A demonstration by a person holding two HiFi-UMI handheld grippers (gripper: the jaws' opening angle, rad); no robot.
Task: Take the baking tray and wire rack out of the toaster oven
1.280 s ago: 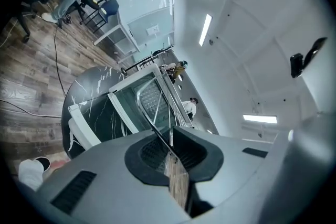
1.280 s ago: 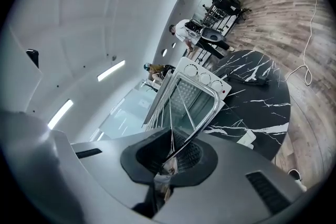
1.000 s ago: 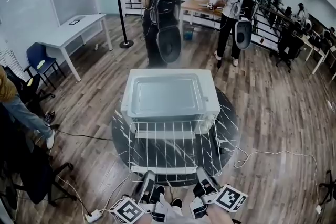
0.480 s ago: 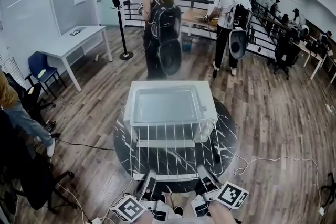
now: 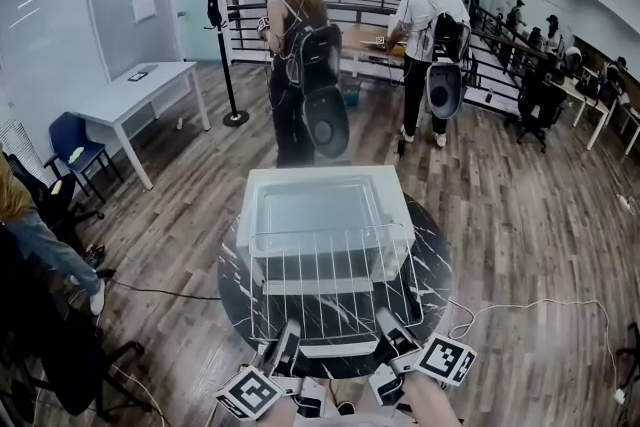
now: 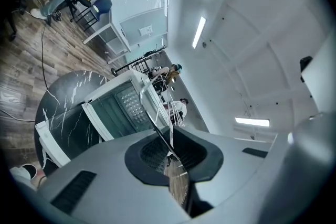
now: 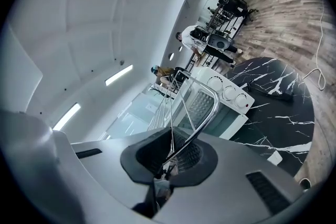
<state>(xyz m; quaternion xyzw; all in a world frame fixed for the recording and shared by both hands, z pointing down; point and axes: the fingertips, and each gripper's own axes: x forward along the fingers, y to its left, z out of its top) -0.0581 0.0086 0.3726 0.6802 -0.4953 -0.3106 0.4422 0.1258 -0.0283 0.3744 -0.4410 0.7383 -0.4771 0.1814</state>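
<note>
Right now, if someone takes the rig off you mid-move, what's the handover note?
Grippers: the left gripper is shut on the near edge of the wire rack, left side. The right gripper is shut on the same edge, right side.
Things: the rack is held in the air, about level, above the open door of the toaster oven, over the round black table. The baking tray shows in no view.
Done: the rack looks clear of the oven.
Left: set the rack down, then check the oven for the tray and pull it.
</note>
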